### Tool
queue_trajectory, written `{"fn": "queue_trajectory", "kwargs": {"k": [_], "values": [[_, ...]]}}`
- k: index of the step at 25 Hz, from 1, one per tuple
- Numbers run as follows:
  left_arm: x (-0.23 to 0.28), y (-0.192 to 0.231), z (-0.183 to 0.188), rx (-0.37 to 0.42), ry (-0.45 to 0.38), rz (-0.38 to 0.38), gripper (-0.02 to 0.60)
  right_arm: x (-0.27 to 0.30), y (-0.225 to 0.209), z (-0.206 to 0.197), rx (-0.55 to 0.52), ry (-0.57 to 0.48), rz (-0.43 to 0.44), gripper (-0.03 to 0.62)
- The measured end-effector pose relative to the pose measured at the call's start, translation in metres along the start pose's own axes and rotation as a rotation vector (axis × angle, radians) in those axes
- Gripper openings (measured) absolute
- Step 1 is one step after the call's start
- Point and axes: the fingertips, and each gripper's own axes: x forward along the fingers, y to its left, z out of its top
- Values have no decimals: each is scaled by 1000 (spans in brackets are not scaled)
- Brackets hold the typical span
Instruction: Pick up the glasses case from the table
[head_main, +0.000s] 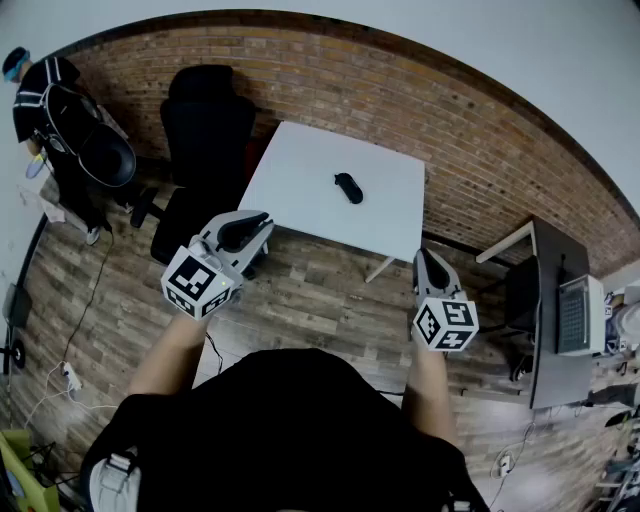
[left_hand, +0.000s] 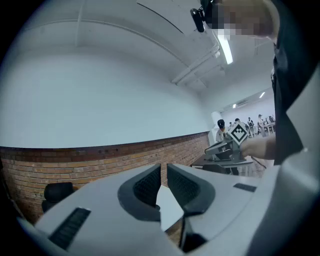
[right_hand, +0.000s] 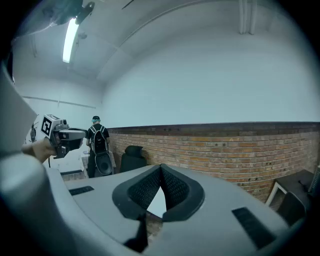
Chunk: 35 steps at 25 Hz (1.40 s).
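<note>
Room: curved brick wall below a pale plastered wall; wood-plank floor. A white square table stands out from the wall. A black office chair is at its left side. Far left, a person with a backpack stands with their back to the room. Far right, a dark desk carries a laptop.

Glasses case: black, oblong, lying flat on the tabletop a little right of centre. It is the only item on the table and nothing touches it.

Left gripper: held roughly level over the floor, short of the table's near left corner. The jaws are nearly together, with a thin slit between the tips that widens toward the base. Only wall and tabletop show through the slit, and nothing is gripped.

Right gripper: held over the floor near the table's near right corner, tipped slightly down. The jaw tips meet and the jaws are closed on nothing.

Both grippers are well apart from the case, which lies beyond them across the tabletop. The person's forearms and dark shirt fill the bottom of the head view.
</note>
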Motion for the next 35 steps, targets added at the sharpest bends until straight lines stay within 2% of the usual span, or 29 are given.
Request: {"fn": "queue_trajectory", "kwargs": {"k": [19, 29, 35], "values": [[-20, 41, -24, -8, 22, -67, 46, 24, 42, 3, 63, -13, -40, 17], [-6, 44, -33, -6, 30, -95, 46, 32, 34, -14, 97, 7, -54, 17], [14, 52, -31, 11, 31, -85, 46, 45, 15, -15, 108, 2, -57, 17]]}}
